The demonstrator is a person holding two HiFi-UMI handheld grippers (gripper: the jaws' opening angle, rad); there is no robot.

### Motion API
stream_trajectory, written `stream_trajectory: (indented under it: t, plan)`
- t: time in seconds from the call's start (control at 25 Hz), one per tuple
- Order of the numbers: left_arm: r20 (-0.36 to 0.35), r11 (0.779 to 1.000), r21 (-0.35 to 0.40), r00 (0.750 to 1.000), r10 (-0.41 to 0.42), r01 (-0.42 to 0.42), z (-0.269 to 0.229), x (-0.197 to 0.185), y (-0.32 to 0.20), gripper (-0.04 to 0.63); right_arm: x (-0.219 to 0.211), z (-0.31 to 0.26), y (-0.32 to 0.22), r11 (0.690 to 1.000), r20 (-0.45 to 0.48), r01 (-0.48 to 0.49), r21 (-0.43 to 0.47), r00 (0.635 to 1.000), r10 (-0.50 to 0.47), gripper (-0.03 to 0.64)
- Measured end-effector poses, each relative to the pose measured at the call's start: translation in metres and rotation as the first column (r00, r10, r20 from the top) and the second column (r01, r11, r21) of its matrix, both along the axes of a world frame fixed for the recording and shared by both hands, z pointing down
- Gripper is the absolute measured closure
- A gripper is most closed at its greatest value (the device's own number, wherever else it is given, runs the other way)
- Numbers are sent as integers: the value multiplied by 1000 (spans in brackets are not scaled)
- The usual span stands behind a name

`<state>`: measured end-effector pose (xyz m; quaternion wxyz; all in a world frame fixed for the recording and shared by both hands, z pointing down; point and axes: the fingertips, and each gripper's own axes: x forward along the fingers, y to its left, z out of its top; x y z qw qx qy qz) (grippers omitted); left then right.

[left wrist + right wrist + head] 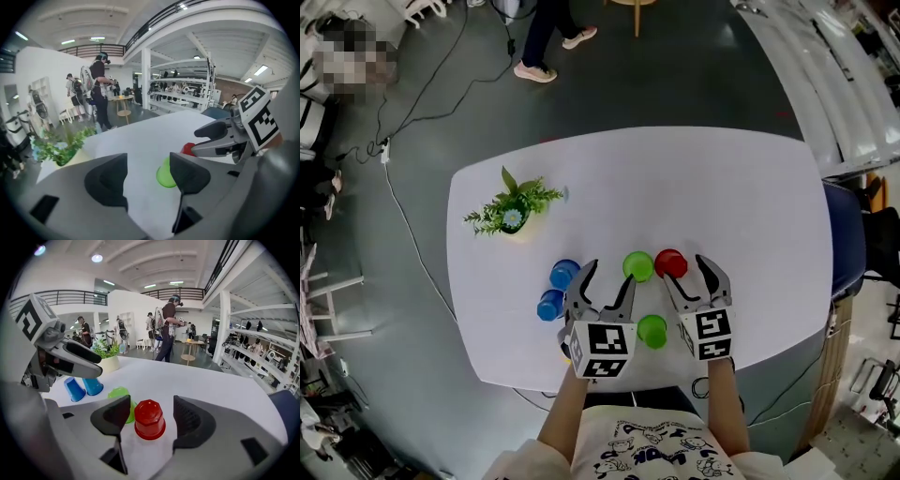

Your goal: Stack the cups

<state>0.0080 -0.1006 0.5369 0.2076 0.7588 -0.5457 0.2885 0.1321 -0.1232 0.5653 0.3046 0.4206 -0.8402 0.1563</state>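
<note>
Jaws of left gripper [147, 161] and right gripper [151, 405] are spread, nothing pinched; the inverted red plastic cup [149, 420] is lined up for pickup, so closure around it seems needed.

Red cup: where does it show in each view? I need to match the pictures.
Head view: red cup right of centre, near the table's front edge.
Left gripper view: a red sliver right of centre, mostly hidden.
Right gripper view: low centre, upside down, between open jaws that are clear of it.
Shared landmark: the green cup right beside it.
</note>
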Motion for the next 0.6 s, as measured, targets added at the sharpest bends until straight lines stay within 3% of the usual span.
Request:
stream_trajectory:
  t: [0.2,0.4,0.6]
  plan:
    - [144,995,-33,986,-84,90,0,-65,10,301,3,-23,15,1000,42,1,22,999,-1,314]
    - [182,976,-199,982,-51,87,30,-89,29,282,-5,-30,52,997,78,74,-19,994,-73,314]
    - [187,953,-293,982,-18,73,55,-90,40,281,-15,-14,106,977,119,165,-132,982,-149,289]
